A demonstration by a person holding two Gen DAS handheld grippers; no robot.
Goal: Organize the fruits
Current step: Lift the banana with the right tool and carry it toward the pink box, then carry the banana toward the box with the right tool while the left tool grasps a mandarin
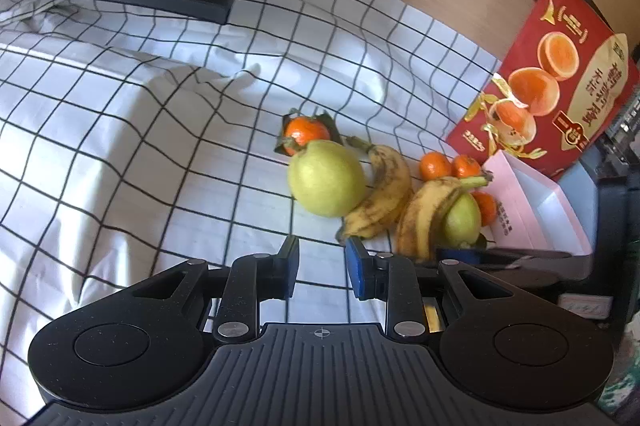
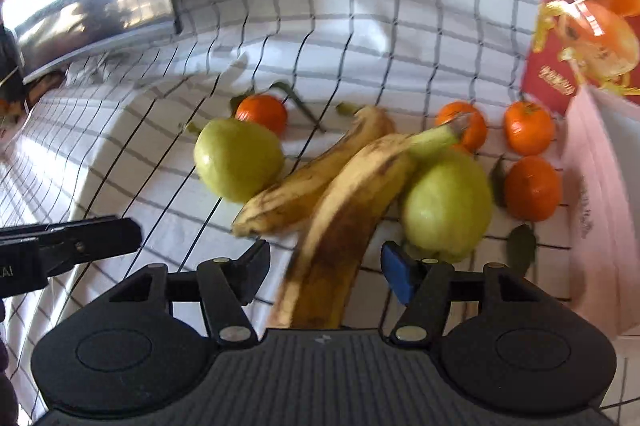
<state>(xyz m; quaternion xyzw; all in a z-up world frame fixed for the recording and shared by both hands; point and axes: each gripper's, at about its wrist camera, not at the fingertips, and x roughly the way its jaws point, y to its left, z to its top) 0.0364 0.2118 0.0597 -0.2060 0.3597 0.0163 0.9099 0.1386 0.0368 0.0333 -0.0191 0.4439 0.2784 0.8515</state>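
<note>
Fruit lies in a loose cluster on a checked white cloth [image 1: 120,146], at centre-right of the left wrist view and across the middle of the right wrist view.

**Contents of the cluster**
- Two green pears: one at centre [image 2: 238,160], one at right [image 2: 448,202].
- Two spotted bananas: the rear banana [image 2: 308,182] touches the centre pear; the near banana [image 2: 344,226] leans against the right pear.
- Four tangerines: one behind the centre pear [image 2: 262,112], three at right, of which the rightmost pair [image 2: 530,158] sits just beside a pink box [image 2: 596,210].
- A red carton [image 1: 556,78] printed with oranges stands at the right edge, behind the pink box.

**Gripper state**
- Right gripper [image 2: 324,266]: jaws wide. The lower end of the near banana lies between the fingers, with a gap on each side; nothing is clamped. Motion blur softens the banana's outline.
- Left gripper [image 1: 322,262]: jaws at a moderate gap, holding nothing, over bare cloth just short of the centre pear and the rear banana's tip.

**Step in hand (judgement)**
Sorting appears barely begun; the kinds are mixed. The right gripper is placed to take the near banana.

**Next move (judgement)**
Close the right jaws across the banana's body, with light pressure, since the ripe skin may bruise. Lift clear of the right pear, which may roll once its support goes. The destination cannot be told from these views.
</note>
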